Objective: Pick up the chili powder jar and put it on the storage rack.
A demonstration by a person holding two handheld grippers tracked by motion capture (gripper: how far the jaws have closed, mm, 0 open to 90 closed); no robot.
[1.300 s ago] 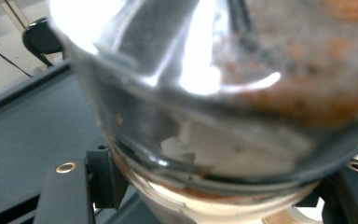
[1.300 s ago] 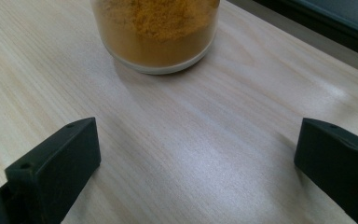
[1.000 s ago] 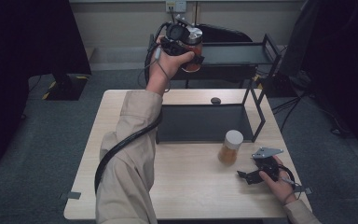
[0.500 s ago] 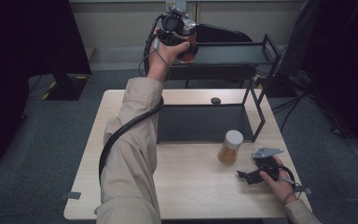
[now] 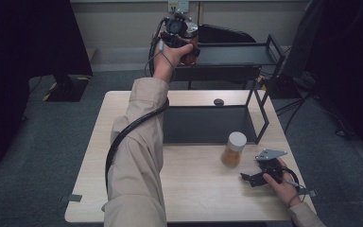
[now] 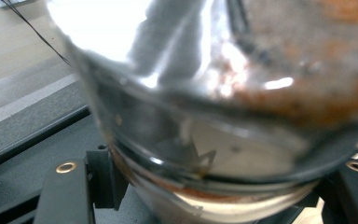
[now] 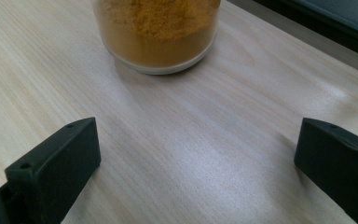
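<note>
My left gripper [image 5: 184, 45] is raised high over the far side of the table, next to the upper shelf of a black rack [image 5: 231, 54]. It is shut on a glass jar of reddish-brown powder [image 5: 191, 49], whose glass wall [image 6: 223, 116] presses close between the jaws in the left gripper view. A second jar with yellow-orange powder and a white lid [image 5: 234, 149] stands on the wooden table [image 5: 194, 189]. My right gripper [image 5: 253, 178] rests low on the table just right of it, open, with that jar [image 7: 158, 32] a short way ahead of its jaws.
The black two-level rack has its lower tray [image 5: 208, 124] on the table's far half and thin posts [image 5: 261, 113] at its right. A small dark round object [image 5: 218, 101] lies near the table's far edge. Grey carpet surrounds the table.
My left gripper has carried the reddish jar a little left and higher beside the upper shelf. The right gripper and the yellow jar have stayed put.
</note>
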